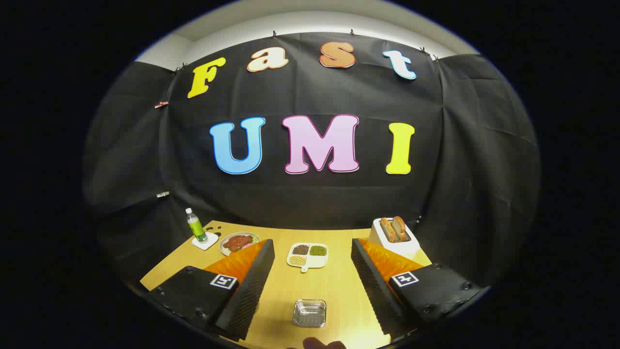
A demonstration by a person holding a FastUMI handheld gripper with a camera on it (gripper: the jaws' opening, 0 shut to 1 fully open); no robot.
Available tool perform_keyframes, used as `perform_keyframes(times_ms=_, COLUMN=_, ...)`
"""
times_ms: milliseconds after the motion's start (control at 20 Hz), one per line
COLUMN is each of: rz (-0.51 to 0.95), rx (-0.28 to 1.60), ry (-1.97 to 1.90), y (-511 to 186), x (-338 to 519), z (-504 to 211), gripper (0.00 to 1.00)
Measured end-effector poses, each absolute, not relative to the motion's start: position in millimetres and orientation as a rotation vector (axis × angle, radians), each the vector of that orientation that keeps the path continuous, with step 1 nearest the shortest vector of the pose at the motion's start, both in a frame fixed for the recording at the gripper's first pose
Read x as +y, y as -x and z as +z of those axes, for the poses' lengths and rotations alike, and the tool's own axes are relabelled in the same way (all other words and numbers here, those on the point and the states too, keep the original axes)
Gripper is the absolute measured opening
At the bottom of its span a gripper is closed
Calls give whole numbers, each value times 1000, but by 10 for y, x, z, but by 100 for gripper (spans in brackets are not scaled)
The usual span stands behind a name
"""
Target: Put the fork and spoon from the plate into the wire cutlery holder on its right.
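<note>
My gripper (312, 245) is open and held above a wooden table (339, 286), with nothing between its fingers. A small square wire-mesh cutlery holder (309, 312) stands on the table between the fingers, close to their base. Beyond the fingertips lies a white divided dish (308, 255) holding beans and grains in three compartments. A round plate (237, 242) with reddish food sits past the left fingertip, which partly hides it.
A green bottle (195, 226) stands on a white coaster (205, 241) at the table's far left. A white toaster (395, 237) with two bread slices stands at the far right, behind the right finger. Black cloth walls close the table in.
</note>
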State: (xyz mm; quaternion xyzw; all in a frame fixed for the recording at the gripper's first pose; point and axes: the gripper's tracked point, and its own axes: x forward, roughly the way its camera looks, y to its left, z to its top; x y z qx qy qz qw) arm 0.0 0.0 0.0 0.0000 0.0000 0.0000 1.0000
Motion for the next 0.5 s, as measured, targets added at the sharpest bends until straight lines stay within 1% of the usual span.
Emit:
perform_keyframes(times_ms=200, rz=28, rx=22, ry=3, y=0, x=123, z=-60, gripper=99)
perform_keyframes(times_ms=500, rz=30, rx=43, ry=-6, y=41, x=230, z=-147, gripper=99)
